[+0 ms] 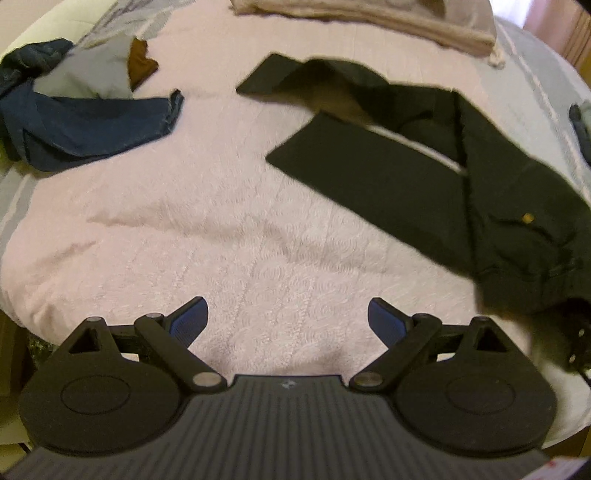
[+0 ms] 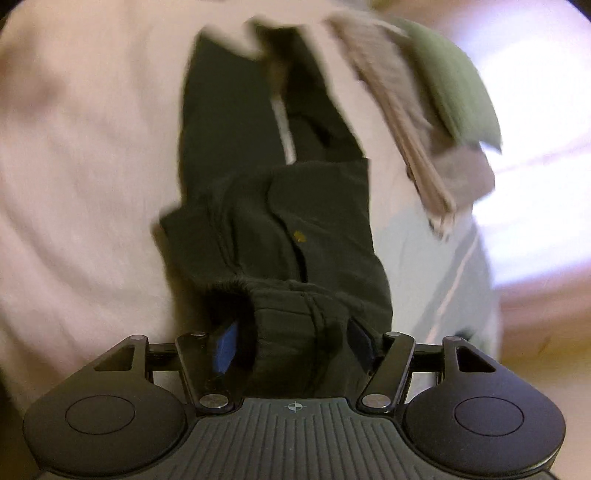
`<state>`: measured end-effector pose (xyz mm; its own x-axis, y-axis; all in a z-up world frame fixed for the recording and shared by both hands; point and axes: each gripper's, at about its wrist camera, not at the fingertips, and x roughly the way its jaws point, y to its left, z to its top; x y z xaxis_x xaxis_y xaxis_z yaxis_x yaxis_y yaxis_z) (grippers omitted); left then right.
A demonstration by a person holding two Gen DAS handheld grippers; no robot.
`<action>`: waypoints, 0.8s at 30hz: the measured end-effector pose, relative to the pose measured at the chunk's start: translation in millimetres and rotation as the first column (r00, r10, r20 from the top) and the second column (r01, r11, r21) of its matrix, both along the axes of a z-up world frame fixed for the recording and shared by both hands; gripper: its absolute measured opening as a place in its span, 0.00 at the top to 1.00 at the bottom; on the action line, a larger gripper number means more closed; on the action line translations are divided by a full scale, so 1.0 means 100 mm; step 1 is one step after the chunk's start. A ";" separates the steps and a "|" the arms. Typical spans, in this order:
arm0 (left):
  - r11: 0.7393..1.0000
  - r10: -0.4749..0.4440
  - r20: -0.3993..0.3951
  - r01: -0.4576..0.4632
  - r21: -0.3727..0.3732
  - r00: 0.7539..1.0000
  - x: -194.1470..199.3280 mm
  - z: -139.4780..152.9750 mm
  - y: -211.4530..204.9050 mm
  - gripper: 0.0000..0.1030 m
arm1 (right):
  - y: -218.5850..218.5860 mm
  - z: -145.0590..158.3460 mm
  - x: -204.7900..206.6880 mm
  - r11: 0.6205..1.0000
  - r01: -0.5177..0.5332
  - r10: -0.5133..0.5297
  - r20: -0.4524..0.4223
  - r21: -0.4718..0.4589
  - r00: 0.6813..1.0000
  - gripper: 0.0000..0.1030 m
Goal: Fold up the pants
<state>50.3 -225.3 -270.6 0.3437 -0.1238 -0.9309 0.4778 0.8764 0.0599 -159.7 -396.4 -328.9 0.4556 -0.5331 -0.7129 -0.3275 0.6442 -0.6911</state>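
The black pants (image 1: 406, 177) lie on the pink blanket (image 1: 184, 221), legs stretched toward the far left and waistband at the near right, with a small gold tag (image 1: 527, 218) near the waist. My left gripper (image 1: 288, 308) hangs open over bare blanket to the left of the pants, with nothing between its blue pads. In the right wrist view, the waistband of the pants (image 2: 280, 221) sits between the spread fingers of my right gripper (image 2: 291, 332). A dark gap shows between the left pad (image 2: 225, 347) and the cloth, so the pads are not pressing on it.
A dark blue garment (image 1: 92, 125) and a grey one (image 1: 85, 74) lie bunched at the bed's left. A folded beige stack (image 1: 369, 14) sits at the far edge, and in the right wrist view a green folded piece (image 2: 454, 81) lies on the beige stack (image 2: 406, 122).
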 end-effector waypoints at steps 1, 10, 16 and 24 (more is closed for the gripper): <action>1.000 -0.005 -0.009 0.005 0.006 1.000 0.02 -0.07 -0.03 0.13 | -0.06 -0.01 0.00 1.000 -0.020 0.020 0.014 0.001 1.000 0.48; 0.997 -0.076 0.007 0.076 -0.008 0.997 0.28 -0.33 -0.30 0.22 | -2.40 1.41 -0.41 0.544 0.273 -0.725 0.281 0.793 0.629 0.87; 0.996 -0.047 0.042 0.050 -0.072 0.998 0.58 -0.36 -0.55 0.22 | -4.51 1.04 -1.58 -0.206 0.241 -0.970 -0.165 0.948 -0.182 0.72; 0.988 0.083 -0.045 -0.088 -0.125 0.996 0.86 -0.62 -0.62 0.22 | -3.62 0.39 -2.81 -0.352 0.108 -0.905 -0.309 0.930 -0.293 0.50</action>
<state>136.5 -287.6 -332.8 0.3217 -0.2135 -0.9225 0.4004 0.9135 -0.0718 -440.9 -758.5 -290.2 0.4862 -0.3953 -0.7794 0.8219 -0.0961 0.5615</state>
